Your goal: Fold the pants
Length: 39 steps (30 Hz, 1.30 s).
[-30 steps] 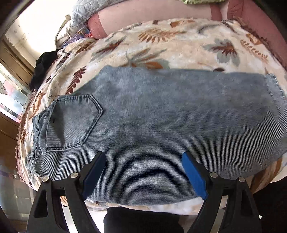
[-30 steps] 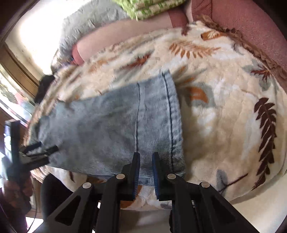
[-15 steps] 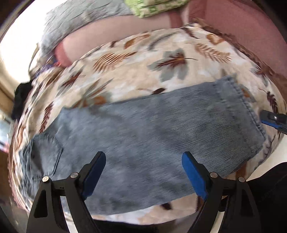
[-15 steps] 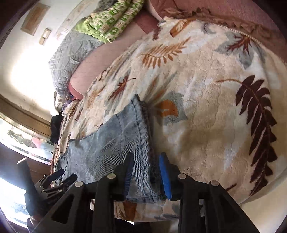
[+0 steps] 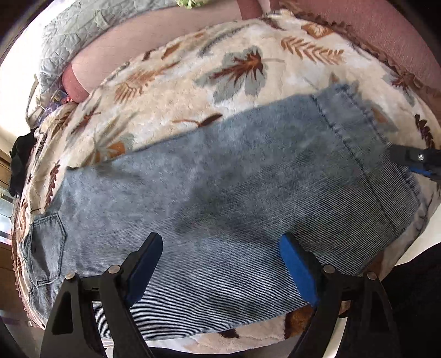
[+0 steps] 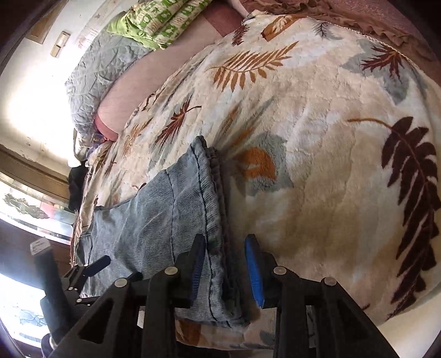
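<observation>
Light blue denim pants (image 5: 234,187) lie flat across a leaf-patterned blanket (image 5: 234,68), back pocket (image 5: 46,247) at the left and leg hem (image 5: 358,132) at the right. My left gripper (image 5: 219,239) hovers wide open over the middle of the leg, with nothing between its blue pads. In the right wrist view my right gripper (image 6: 224,239) stands partly open astride the hem (image 6: 213,198). Its pads do not press the cloth. The right gripper's tip (image 5: 413,161) shows at the hem in the left view, and the left gripper (image 6: 91,268) shows at lower left in the right view.
The blanket (image 6: 317,137) stretches wide to the right of the hem. A grey quilt (image 6: 96,68) and green patterned cloth (image 6: 160,19) lie at the far end on a pink sheet (image 5: 165,35). A black item (image 5: 20,162) sits at the left edge.
My left gripper slid along the leg toward the hem, so the pocket drifted left in its view. My right gripper's jaws parted from nearly shut, rolled, and now straddle the hem.
</observation>
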Each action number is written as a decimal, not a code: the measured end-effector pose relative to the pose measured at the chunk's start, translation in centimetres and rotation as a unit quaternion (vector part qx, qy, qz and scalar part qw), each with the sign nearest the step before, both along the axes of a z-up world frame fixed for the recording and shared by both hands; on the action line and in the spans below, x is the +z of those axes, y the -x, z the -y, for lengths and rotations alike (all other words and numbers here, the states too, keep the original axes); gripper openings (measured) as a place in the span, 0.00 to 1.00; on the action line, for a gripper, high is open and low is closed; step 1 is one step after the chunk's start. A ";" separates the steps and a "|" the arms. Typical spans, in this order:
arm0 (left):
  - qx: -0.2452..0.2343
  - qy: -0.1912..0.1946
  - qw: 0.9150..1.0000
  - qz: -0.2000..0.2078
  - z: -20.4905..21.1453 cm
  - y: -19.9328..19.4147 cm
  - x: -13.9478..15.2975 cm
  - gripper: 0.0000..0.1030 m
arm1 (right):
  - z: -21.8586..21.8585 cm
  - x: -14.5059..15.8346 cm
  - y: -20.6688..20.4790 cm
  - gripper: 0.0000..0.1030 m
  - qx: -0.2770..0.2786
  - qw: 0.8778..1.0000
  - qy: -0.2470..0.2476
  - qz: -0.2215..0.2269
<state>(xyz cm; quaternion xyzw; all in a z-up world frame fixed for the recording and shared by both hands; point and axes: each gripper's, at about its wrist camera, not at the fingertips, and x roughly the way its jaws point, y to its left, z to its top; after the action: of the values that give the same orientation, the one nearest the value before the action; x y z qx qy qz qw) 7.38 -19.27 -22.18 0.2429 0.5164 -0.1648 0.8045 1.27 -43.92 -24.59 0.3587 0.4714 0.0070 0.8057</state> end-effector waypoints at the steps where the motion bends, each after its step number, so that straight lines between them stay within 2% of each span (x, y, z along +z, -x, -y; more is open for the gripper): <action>1: 0.004 0.003 1.000 0.002 -0.3 0.0 0.3 0.85 | 0.0 0.0 -0.1 0.35 0.001 1.000 -0.001 0.000; 4: 0.019 0.022 1.000 -0.001 -1.6 -0.1 1.2 0.85 | -0.4 -0.1 -0.8 0.45 0.007 1.000 -0.008 0.001; 9: 0.054 0.036 0.998 0.011 -4.6 -0.5 2.5 0.85 | -1.4 -0.3 -2.2 0.44 0.024 1.000 -0.014 0.001; 11: 0.072 0.042 0.996 0.016 -6.3 -0.9 3.0 0.85 | -1.7 -0.4 -2.4 0.20 0.030 0.999 -0.011 0.003; 13: 0.090 0.046 0.995 0.022 -8.2 -1.2 3.4 0.85 | -2.0 -0.5 -2.4 0.20 0.035 0.999 -0.027 0.007; 17: 0.133 0.047 0.989 0.033 -11.8 -1.8 3.7 0.85 | -2.9 1.1 -2.0 0.19 0.037 0.998 -0.008 0.047; 19: 0.149 0.041 0.988 0.029 -13.2 -2.2 3.3 0.85 | -3.2 1.4 -1.9 0.19 0.032 0.998 0.004 0.050; 23: 0.158 0.033 0.986 0.037 -14.5 -2.7 2.2 0.85 | -2.6 0.4 -2.1 0.19 0.008 1.000 -0.007 0.022; 26: 0.157 -0.012 0.987 0.035 -14.5 -3.2 -0.1 0.85 | -2.1 -0.1 -2.0 0.19 0.003 1.000 -0.016 0.013; 30: 0.169 0.015 0.985 0.032 -15.2 -3.3 0.0 0.86 | -1.4 -0.5 -1.7 0.26 -0.006 1.000 -0.031 0.001; 32: 0.168 0.029 0.985 0.039 -15.3 -3.0 0.7 0.86 | -1.4 0.8 -1.1 0.32 -0.025 0.999 0.019 0.013; 33: 0.168 0.033 0.984 0.045 -15.4 -3.0 1.1 0.86 | -1.6 2.0 -0.7 0.32 -0.035 0.997 0.054 0.034; 35: 0.168 0.038 0.984 0.056 -15.4 -2.8 1.8 0.86 | -2.2 3.8 0.0 0.32 -0.045 0.992 0.088 0.074; 37: 0.168 0.038 0.982 0.073 -15.6 -2.6 2.6 0.86 | -3.8 5.4 0.3 0.32 -0.028 0.986 0.114 0.116; 39: 0.169 0.040 0.981 0.085 -15.8 -2.4 3.3 0.86 | -6.6 6.2 -0.4 0.32 0.018 0.981 0.136 0.138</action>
<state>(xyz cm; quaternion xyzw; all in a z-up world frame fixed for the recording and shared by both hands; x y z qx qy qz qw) 9.75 -3.43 -18.91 0.1333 0.4725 -0.0257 0.8708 1.62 -37.29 -18.35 0.2332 0.3589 0.0067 0.9037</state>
